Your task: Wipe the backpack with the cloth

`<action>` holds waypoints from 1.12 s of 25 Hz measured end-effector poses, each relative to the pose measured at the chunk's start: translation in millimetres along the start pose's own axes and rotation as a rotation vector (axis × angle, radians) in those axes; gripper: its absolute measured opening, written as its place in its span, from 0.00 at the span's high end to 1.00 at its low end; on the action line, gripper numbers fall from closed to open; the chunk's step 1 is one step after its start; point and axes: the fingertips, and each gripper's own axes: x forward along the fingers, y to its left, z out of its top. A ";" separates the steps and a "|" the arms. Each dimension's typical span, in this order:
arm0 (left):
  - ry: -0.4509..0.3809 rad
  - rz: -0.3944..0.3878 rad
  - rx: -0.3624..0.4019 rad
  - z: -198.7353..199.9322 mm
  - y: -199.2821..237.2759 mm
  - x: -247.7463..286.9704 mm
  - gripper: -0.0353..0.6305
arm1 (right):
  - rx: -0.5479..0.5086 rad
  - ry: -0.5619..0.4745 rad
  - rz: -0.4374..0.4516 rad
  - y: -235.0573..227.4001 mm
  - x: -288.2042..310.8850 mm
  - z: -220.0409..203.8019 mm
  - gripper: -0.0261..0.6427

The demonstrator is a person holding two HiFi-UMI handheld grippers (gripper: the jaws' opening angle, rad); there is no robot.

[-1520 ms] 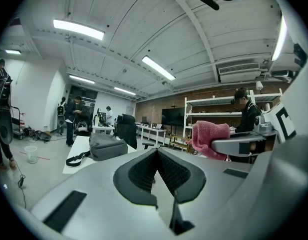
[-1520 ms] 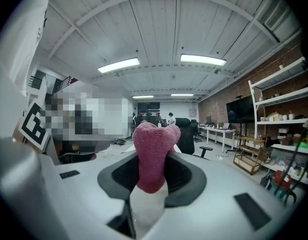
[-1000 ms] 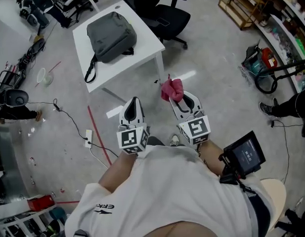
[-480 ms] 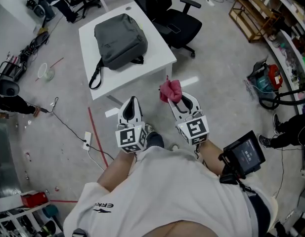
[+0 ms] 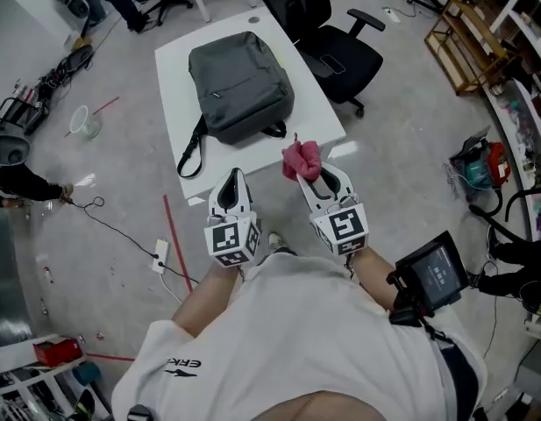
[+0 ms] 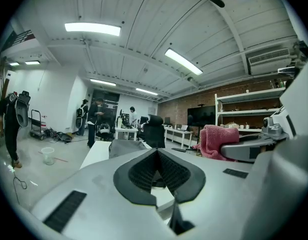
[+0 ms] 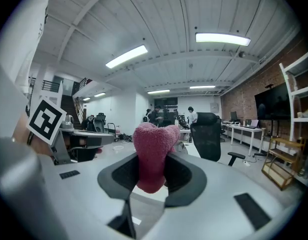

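Pink cloth (image 7: 153, 151) is pinched in the right gripper (image 7: 154, 179). Its fingers (image 7: 186, 176) are closed on the lower part of the cloth, and the bunched top sticks up past the tips. The left gripper (image 6: 156, 154) has its fingers (image 6: 139, 176) closed tip to tip with nothing between them.

In the head view we hold both grippers side by side, close together in front of our torso, pointing forward at the bench (image 5: 178, 95). The cloth is in the air at the bench's near edge and does not touch the backpack (image 5: 241, 86).

The backpack is grey and lies flat in the middle of the white bench, zip side up. Its black strap (image 5: 189, 152) loops out toward the near left edge. The left gripper view sees it straight ahead, just beyond the fingertips.

A small screen (image 5: 435, 272) is clamped at our right forearm, display facing up.

Other things around the bench:
- A black office chair (image 5: 336, 38) stands just beside the bench's far right side.
- The grey floor (image 5: 402, 147) has a red tape line (image 5: 178, 244) near left of the bench, and a white power strip (image 5: 159, 254) with a cable lies beside the line.
- A clear cup (image 5: 86, 123) sits on the floor well left of the bench.
- A wooden rack (image 5: 467, 33) stands at far right.
- People (image 6: 91, 116) stand at the back of the room in the left gripper view.
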 end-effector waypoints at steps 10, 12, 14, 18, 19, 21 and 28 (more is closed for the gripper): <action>0.024 0.044 -0.018 3.2 81.4 36.9 0.94 | -0.016 0.034 0.034 21.8 88.0 8.3 0.79; 0.032 0.053 -0.027 0.6 91.1 42.9 0.94 | -0.022 0.049 0.046 24.1 99.5 5.9 0.79; 0.038 0.062 -0.031 -1.0 98.4 49.8 0.94 | -0.030 0.060 0.055 23.8 111.4 3.9 0.79; 0.055 0.083 -0.029 -7.7 111.3 65.8 0.94 | -0.045 0.087 0.093 24.7 136.9 -7.2 0.79; 0.059 0.089 -0.027 -9.5 114.6 70.6 0.94 | -0.049 0.092 0.104 25.1 143.3 -10.4 0.79; 0.070 0.102 -0.022 -12.8 120.9 80.5 0.94 | -0.052 0.104 0.127 25.1 155.2 -15.9 0.79; 0.117 0.136 -0.006 -22.0 138.9 116.9 0.94 | -0.052 0.153 0.185 15.8 192.9 -33.2 0.79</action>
